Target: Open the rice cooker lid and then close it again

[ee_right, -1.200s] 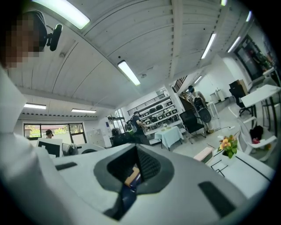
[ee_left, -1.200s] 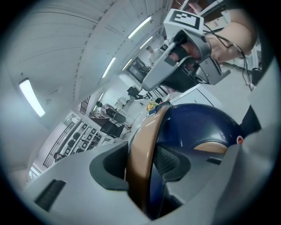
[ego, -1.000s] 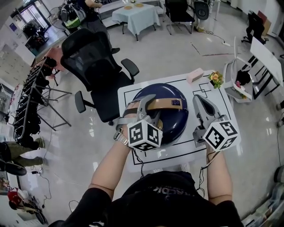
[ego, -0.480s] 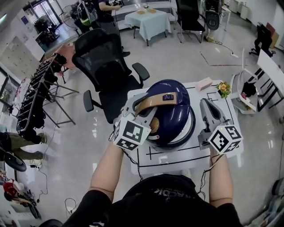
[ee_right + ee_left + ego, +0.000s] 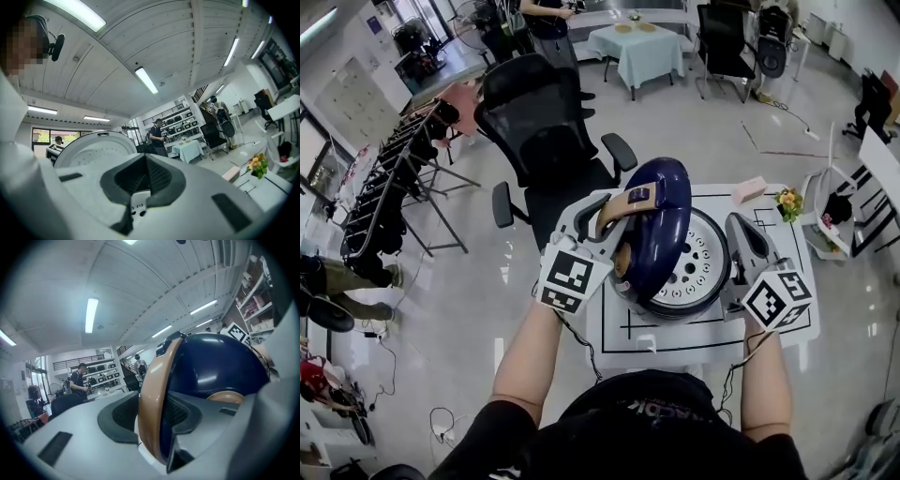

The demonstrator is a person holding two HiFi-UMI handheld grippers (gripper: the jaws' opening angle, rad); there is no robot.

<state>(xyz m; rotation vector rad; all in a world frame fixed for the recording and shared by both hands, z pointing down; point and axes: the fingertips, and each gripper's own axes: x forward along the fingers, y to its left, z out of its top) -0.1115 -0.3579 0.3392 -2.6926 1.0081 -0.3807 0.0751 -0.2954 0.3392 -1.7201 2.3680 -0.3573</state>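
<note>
Handle [image 5: 633, 198] of raised lid [image 5: 664, 234] in left tool [image 5: 612, 225]; right tool [image 5: 739, 231] closed, empty; chair [image 5: 539, 122] behind.

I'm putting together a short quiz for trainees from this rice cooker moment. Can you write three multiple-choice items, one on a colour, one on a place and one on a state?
1. What colour is the outside of the rice cooker lid?
A. dark blue
B. red
C. green

2. Where are the flowers?
A. on a windowsill
B. at the table's far right corner
C. on the lid

3. What is the left tool doing?
A. hanging open
B. lying flat on the table
C. shut on the lid's tan handle

Answers:
1 A: the raised shell shows dark blue.
2 B: the head view shows them there, beside the pink box.
3 C: the left gripper view shows the handle clamped between the jaws.
</note>
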